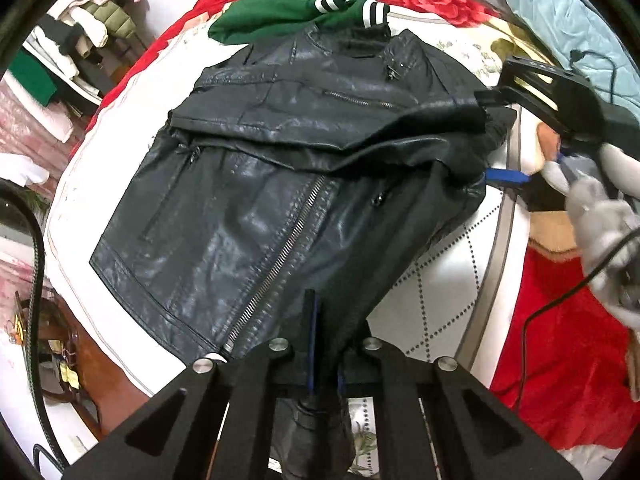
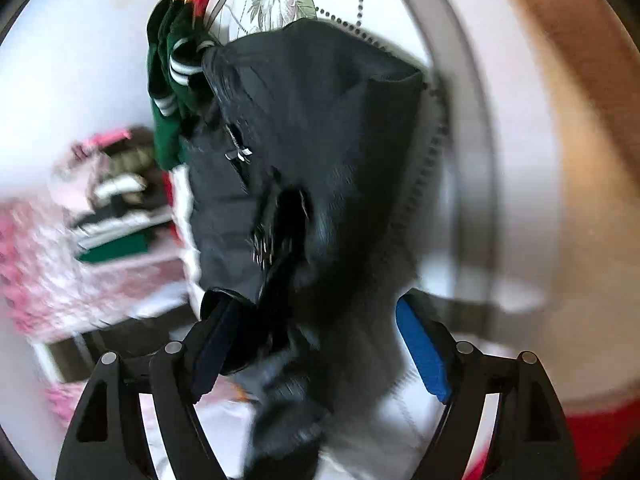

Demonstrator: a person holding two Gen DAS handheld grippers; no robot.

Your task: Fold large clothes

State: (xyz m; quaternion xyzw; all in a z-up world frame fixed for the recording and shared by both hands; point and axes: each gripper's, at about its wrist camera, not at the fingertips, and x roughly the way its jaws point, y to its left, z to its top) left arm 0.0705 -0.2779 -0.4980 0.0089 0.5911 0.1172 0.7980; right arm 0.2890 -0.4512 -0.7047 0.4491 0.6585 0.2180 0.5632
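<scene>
Two claws on black leather jacket: left claw clamped on its hem, right claw spread wide around its sleeve edge. Jacket lies on white bedspread, green garment touching its collar.

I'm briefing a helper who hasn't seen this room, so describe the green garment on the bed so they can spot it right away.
Start at the white quilted bed cover, where a black leather jacket lies spread out. Just past the jacket's collar end, touching it, sits the green garment, bunched in a heap. It is the only green piece on the bed, and its ribbed cuffs carry black and white stripes.
</scene>
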